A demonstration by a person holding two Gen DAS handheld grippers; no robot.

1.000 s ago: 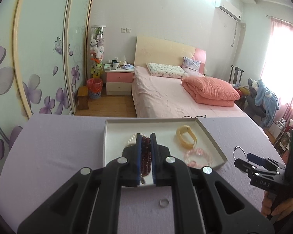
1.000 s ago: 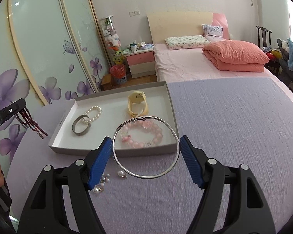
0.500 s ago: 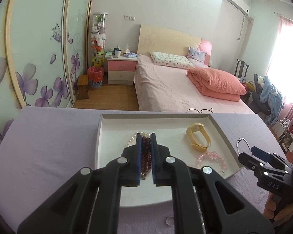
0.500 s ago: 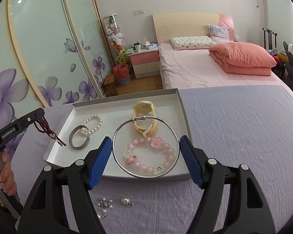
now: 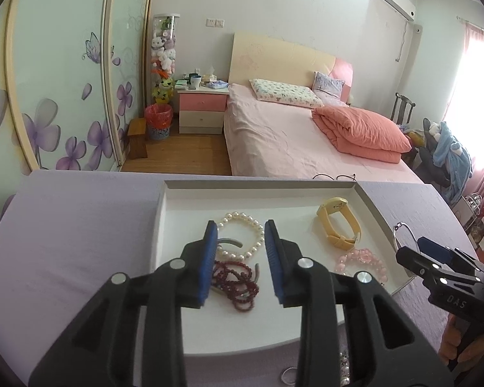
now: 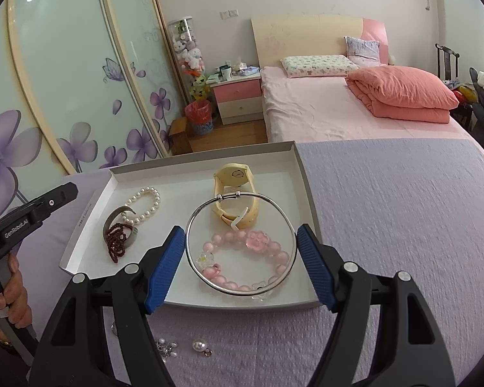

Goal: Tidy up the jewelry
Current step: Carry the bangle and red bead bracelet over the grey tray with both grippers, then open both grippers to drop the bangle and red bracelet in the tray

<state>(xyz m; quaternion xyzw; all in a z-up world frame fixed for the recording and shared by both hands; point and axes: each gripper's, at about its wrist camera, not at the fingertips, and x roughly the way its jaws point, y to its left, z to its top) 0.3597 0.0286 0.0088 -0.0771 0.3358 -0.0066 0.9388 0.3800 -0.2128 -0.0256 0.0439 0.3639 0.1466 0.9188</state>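
Everything here sits around the white tray [image 6: 87,213] on the lavender tablecloth [image 6: 403,225], and way behind the tray there's a pink bed [image 6: 322,113] with a folded coral duvet [image 6: 403,93], a pink nightstand [image 6: 238,96] and a wardrobe with purple flower doors [image 6: 64,113]. Inside the tray: a yellow watch [image 6: 232,180] toward the far side, a pink bead bracelet [image 6: 258,248] at the near right, a pearl bracelet [image 6: 146,203] at the left, and just in front of the pearls a grey metal cuff [image 6: 111,225] with the dark red bead strand [image 6: 116,242] lying heaped on it. The left gripper [image 5: 240,245] hangs right over that strand; its jaws have just been opening, and the beads lie loose on the tray floor below the gap, with neither pad touching them. The right gripper [image 6: 240,251] is spread wide and pinching a thin silver bangle [image 6: 242,242] between its blue pads, held up over the tray's near right part, so the hoop cuts across the watch and the pink beads. On the cloth just outside the tray's near edge sit a pearl earring [image 6: 200,345], a small sparkly cluster of studs [image 6: 166,348] and a little ring [image 5: 288,375]. A hand [image 6: 13,300] grips the left tool's handle, off to the tray's left.
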